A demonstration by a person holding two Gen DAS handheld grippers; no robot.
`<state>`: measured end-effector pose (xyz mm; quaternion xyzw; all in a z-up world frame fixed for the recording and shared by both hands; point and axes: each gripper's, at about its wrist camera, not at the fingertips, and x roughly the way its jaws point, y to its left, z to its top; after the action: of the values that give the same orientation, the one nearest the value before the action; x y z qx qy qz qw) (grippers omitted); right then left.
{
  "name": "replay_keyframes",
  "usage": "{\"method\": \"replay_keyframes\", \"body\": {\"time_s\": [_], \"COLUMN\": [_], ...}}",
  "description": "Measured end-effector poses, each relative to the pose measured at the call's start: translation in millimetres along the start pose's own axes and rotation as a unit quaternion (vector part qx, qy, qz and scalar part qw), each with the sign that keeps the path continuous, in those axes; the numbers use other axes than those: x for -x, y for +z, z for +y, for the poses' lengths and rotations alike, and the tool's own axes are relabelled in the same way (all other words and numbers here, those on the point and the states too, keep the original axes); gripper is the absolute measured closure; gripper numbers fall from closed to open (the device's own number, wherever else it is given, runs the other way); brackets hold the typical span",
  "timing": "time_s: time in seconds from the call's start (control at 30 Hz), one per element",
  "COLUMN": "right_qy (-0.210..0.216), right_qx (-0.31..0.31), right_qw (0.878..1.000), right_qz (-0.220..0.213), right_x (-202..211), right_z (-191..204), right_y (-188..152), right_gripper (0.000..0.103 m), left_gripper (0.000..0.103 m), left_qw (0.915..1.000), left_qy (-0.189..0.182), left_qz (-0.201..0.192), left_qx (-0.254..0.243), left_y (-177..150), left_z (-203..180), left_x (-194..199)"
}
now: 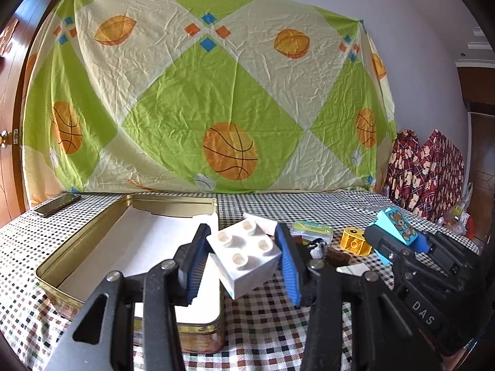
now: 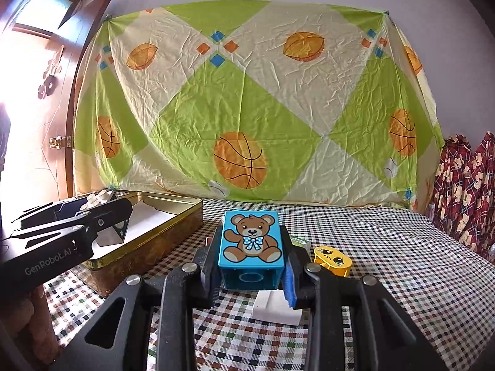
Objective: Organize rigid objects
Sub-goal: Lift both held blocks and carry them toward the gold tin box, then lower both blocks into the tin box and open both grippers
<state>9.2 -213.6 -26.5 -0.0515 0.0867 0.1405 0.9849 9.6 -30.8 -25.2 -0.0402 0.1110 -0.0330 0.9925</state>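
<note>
Both hands are mid-carry: the left gripper (image 1: 244, 259) pinches a white brick (image 1: 244, 258) at the gold tin's (image 1: 173, 201) near edge, and the right gripper (image 2: 252, 266) clamps a blue teddy brick (image 2: 251, 241) above the checked cloth (image 2: 386, 262). Next I'd guess the white one goes over the tin's white floor and gets let go, then the teddy one follows.

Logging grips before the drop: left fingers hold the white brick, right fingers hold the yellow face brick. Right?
Not quite. The left gripper does hold the white brick, but the right gripper holds the blue teddy-bear brick; the yellow face brick lies on the tablecloth, per the right wrist view.

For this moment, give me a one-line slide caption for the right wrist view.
Right gripper clamps a blue teddy-bear block above the checked tablecloth; open tin at left.
</note>
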Motion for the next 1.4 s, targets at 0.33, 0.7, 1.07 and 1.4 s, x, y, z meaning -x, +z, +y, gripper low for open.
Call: {"method": "replay_keyframes", "body": {"time_s": [0.33, 0.7, 1.07, 1.4], "right_qy": [0.024, 0.046, 0.063, 0.087], "right_qx": [0.017, 0.032, 0.043, 0.051], "right_qw": [1.000, 0.998, 0.997, 0.995], "right_qz": [0.002, 0.004, 0.008, 0.019], "right_x": [-3.0, -5.2, -8.9, -14.9], "right_z": [23.9, 44.1, 59.7, 77.7], "right_y": [1.2, 1.8, 3.1, 4.7], "right_gripper": [0.069, 0.069, 0.069, 0.069], "left_gripper": [0.060, 0.060, 0.060, 0.060], "left_qw": [0.9992, 0.9982, 0.9966, 0.9955], "left_qy": [0.025, 0.047, 0.070, 0.081], "left_qz": [0.014, 0.015, 0.025, 0.030], "left_qx": [0.027, 0.032, 0.035, 0.039], "left_y": [-0.6, -0.8, -1.6, -1.0], "left_z": [26.3, 43.3, 61.6, 75.8], "left_x": [-0.2, 1.3, 1.5, 2.7]}}
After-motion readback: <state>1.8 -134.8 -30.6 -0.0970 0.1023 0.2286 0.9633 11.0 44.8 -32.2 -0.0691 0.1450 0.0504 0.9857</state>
